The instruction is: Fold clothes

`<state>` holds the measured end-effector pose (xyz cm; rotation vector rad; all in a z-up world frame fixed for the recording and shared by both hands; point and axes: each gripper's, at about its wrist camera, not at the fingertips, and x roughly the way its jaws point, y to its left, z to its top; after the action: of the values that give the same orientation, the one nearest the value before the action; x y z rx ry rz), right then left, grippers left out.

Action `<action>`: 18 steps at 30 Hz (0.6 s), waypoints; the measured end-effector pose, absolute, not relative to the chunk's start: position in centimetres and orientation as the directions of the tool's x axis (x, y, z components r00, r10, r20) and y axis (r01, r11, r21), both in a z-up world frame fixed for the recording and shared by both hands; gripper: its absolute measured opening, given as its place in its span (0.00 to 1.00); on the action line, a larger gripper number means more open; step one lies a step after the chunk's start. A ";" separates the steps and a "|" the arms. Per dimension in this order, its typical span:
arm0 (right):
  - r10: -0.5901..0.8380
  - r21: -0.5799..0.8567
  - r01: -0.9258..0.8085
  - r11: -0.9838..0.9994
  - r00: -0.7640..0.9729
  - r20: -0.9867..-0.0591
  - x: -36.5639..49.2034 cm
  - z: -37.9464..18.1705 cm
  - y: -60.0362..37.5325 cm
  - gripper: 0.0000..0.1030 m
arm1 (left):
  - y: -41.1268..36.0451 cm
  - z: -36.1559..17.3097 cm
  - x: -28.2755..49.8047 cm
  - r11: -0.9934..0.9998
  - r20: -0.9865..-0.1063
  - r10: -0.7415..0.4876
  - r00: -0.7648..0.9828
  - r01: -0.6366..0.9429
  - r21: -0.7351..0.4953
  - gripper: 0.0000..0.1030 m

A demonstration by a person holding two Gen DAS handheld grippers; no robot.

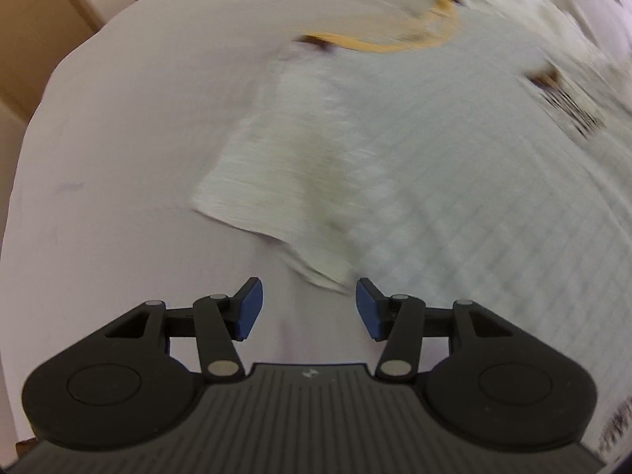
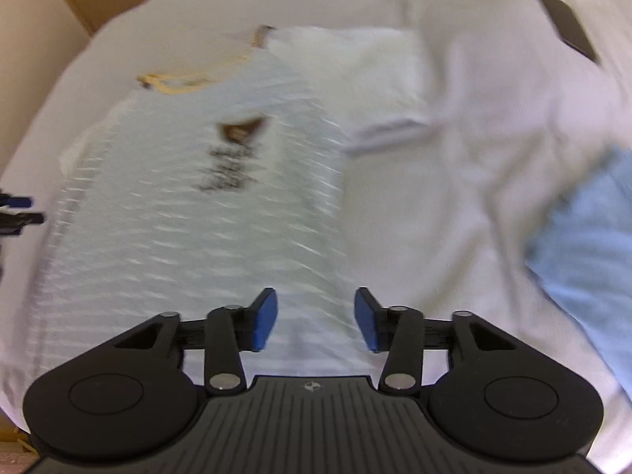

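A white T-shirt (image 1: 434, 181) with a yellow collar (image 1: 395, 43) and dark chest print (image 1: 568, 110) lies flat on the white bed sheet (image 1: 118, 158). Its left sleeve (image 1: 268, 181) spreads out just ahead of my left gripper (image 1: 309, 308), which hovers open and holds nothing. In the right wrist view the same T-shirt (image 2: 177, 217) lies below my right gripper (image 2: 316, 318), whose jaws stand apart with nothing between them. Its collar (image 2: 185, 81), print (image 2: 233, 158) and right sleeve (image 2: 367, 79) show blurred. The left gripper's tip (image 2: 15, 213) peeks in at the left edge.
A light blue garment (image 2: 584, 260) lies on the sheet (image 2: 474, 197) at the right. A dark flat object (image 2: 568, 23) rests on the bed at the far right. Wooden furniture (image 1: 43, 12) stands beyond the bed's far left edge.
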<state>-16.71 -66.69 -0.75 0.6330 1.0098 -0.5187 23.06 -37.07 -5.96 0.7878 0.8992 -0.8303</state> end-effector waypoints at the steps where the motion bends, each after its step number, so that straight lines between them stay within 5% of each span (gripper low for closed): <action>1: -0.099 0.254 0.648 0.718 0.457 -0.884 -15.3 -0.6 -66.0 0.48 | -36.8 -6.0 24.8 0.470 -0.880 -0.284 0.380 0.855 0.218 0.46; 12: -0.061 0.192 0.393 0.899 0.548 -0.834 5.3 -1.4 -49.8 0.50 | -38.0 -10.2 39.9 0.390 -0.896 -0.438 0.066 0.912 -0.124 0.34; 14: -0.072 0.121 0.308 0.944 0.547 -0.834 9.9 -2.7 -46.2 0.52 | -38.2 -10.9 40.5 0.328 -0.899 -0.437 0.012 0.933 -0.147 0.25; 16: -0.113 0.021 0.237 0.971 0.538 -0.835 13.6 -3.7 -43.7 0.52 | -38.0 -11.0 40.9 0.272 -0.897 -0.438 -0.051 0.944 -0.186 0.01; 18: -0.165 -0.088 0.168 0.982 0.529 -0.833 17.0 -4.7 -41.5 0.52 | -37.6 -9.8 41.5 0.233 -0.885 -0.464 -0.032 0.960 -0.157 0.00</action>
<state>17.02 -41.51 -4.69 0.0034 0.9939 -0.1985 41.54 -37.56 -9.82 0.6215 1.0373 -1.2685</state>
